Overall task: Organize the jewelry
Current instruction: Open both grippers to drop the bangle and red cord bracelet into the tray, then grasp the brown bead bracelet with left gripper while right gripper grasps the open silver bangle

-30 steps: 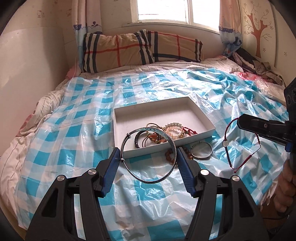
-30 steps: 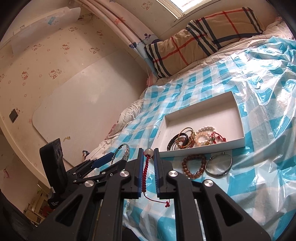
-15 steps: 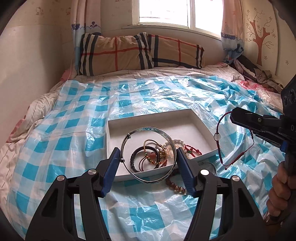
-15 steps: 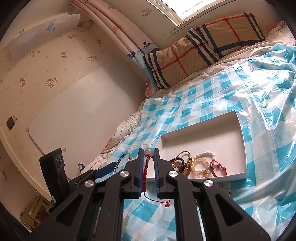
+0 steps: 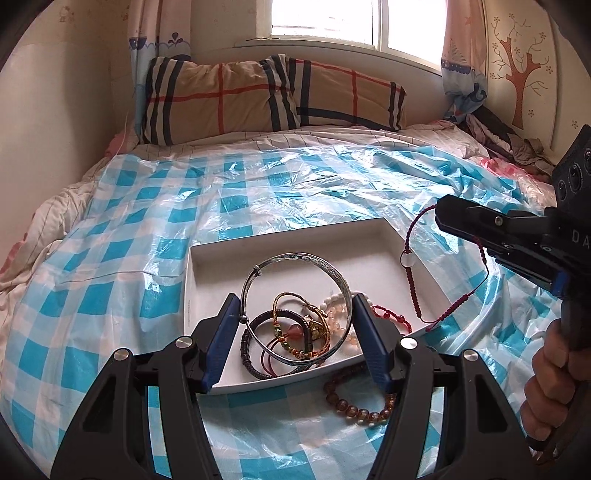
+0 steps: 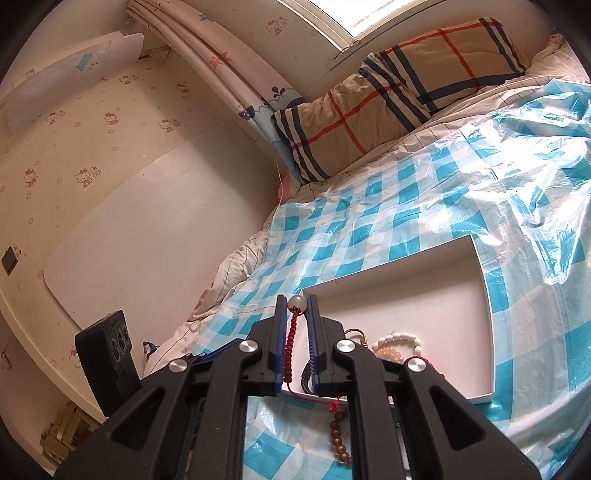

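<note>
Silver bangle point(image 5: 295, 310) btwn left fingers point(image 5: 221, 343), above tray rim point(image 5: 186, 295).

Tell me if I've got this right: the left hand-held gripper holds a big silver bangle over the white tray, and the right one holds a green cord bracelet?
Not quite. The cord bracelet in the right hand-held gripper is red with a pale bead, as the right wrist view shows. The left hand-held gripper does hold the big silver bangle over the white tray.

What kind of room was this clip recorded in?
A bedroom, probably a child's: a bed under a blue checked plastic sheet, a plaid pillow below the window, and cartoon cat wallpaper.
</note>
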Demonstrator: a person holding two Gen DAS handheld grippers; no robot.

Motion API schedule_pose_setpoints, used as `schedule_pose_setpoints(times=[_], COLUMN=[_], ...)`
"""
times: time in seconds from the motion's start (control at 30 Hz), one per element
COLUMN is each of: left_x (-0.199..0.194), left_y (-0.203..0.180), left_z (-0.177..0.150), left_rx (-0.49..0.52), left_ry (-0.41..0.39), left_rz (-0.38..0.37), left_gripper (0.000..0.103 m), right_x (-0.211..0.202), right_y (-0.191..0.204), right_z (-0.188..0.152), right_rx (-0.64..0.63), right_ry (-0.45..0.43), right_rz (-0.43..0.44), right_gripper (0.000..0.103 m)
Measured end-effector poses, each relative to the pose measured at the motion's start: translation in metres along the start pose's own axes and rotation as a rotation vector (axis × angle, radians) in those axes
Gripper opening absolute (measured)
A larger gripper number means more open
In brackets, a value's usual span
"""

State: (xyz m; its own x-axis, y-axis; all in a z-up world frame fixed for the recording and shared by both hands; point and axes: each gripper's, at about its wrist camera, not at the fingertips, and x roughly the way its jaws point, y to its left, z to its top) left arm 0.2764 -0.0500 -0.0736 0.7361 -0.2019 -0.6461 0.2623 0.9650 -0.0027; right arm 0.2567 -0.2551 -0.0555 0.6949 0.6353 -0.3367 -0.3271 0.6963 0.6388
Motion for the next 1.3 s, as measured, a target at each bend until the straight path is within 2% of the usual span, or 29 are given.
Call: schedule_pose_setpoints(times=[0.17,0.2,0.23,0.27,0.4,0.5,0.67,0.83,0.97,1.03,1.17,1.3], left_x=[0.014,0.019,0.024,0.03,0.041,0.035,0.016,0.0,0.012,0.022,0.042,0.058], left_y=[0.0,0.0,0.0,0.0,0.003,0.008,0.014,0.011,-0.002,-0.009,-0.022,-0.036], left_z=[0.004,0.005,0.005,0.005,0.004,0.001,-0.012,-0.043,-0.065,-0.067,-0.062,-0.06], left_rx=[-0.003,-0.003,-0.003,0.001,0.007,-0.004,-0.022,-0.008,0.037,0.042,0.066,0.136], left_ry=[-0.003,0.0,0.005,0.017,0.045,0.039,0.044,0.099,0.177,0.206,0.227,0.253], left_rz=[-0.011,-0.011,-0.008,-0.004,0.02,0.025,0.028,-0.008,-0.027,-0.042,-0.032,0.037], left_gripper=[0.059,0.059,0.059,0.059,0.061,0.065,0.066,0.066,0.066,0.066,0.066,0.072], right_x=[0.016,0.019,0.023,0.026,0.022,0.012,-0.008,-0.021,-0.012,-0.005,0.007,0.028], right_y=[-0.008,-0.011,-0.014,-0.019,-0.026,-0.026,-0.025,-0.023,-0.029,-0.035,-0.042,-0.049], right_z=[0.002,0.001,0.001,0.0,-0.004,-0.007,-0.02,-0.051,-0.073,-0.079,-0.081,-0.087], right_rx=[0.009,0.01,0.015,0.027,0.036,0.027,0.018,-0.036,-0.097,-0.119,-0.172,-0.231], right_ry=[0.001,0.004,0.006,0.008,0.011,0.011,0.047,0.154,0.265,0.304,0.34,0.409], right_rz=[-0.018,-0.029,-0.049,-0.063,-0.086,-0.108,-0.159,-0.242,-0.336,-0.37,-0.434,-0.484], right_gripper=[0.014,0.019,0.04,0.051,0.051,0.051,0.051,0.051,0.051,0.048,0.047,0.047])
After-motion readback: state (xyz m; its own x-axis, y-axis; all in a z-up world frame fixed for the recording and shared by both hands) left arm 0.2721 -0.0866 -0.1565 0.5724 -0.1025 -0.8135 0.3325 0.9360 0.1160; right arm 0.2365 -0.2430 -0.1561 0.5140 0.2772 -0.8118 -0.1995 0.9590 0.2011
